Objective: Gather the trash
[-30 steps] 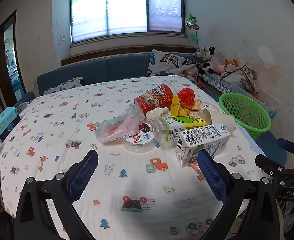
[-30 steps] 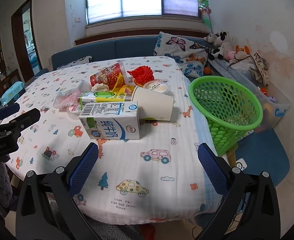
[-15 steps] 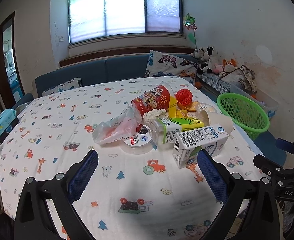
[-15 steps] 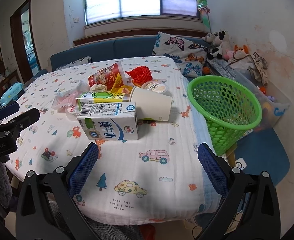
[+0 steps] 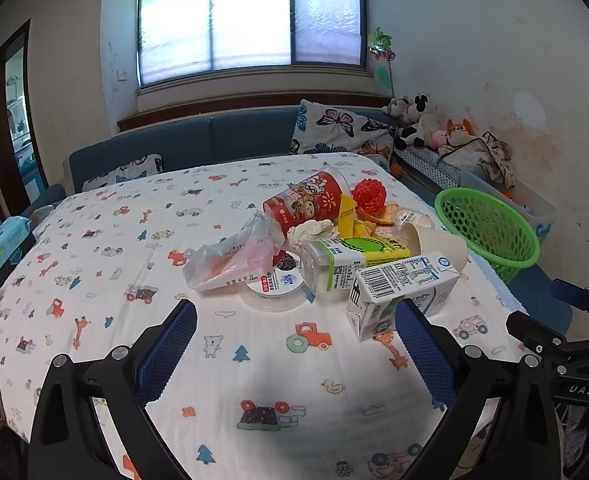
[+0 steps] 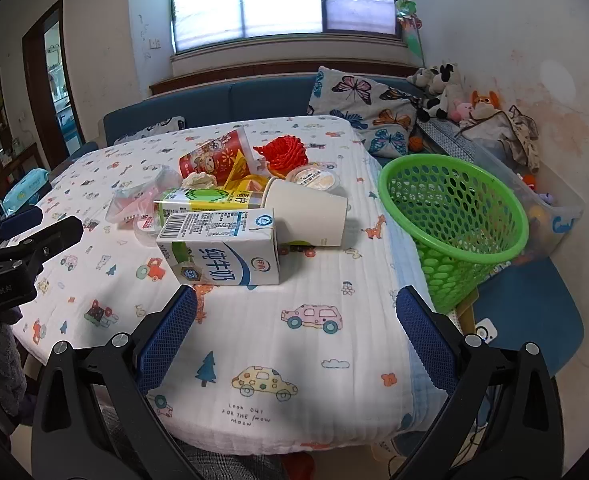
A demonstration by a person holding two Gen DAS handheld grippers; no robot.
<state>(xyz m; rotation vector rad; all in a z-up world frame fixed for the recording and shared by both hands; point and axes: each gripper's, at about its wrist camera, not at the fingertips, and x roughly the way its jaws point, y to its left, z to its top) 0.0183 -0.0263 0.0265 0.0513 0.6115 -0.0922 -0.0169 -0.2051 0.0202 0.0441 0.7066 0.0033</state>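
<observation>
A pile of trash lies on the patterned tablecloth: a white milk carton on its side, a paper cup, a green-labelled bottle, a red cup, a red mesh ball, a plastic bag and a round lid. A green mesh basket stands off the table's right edge. My left gripper is open and empty, short of the pile. My right gripper is open and empty, just short of the carton.
A blue sofa with a butterfly cushion runs behind the table. Soft toys and a clear storage bin sit at the right wall. A blue wipes pack lies at the left.
Both grippers have crept slightly forward toward the pile; the trash items have not moved and both grippers stay open.
</observation>
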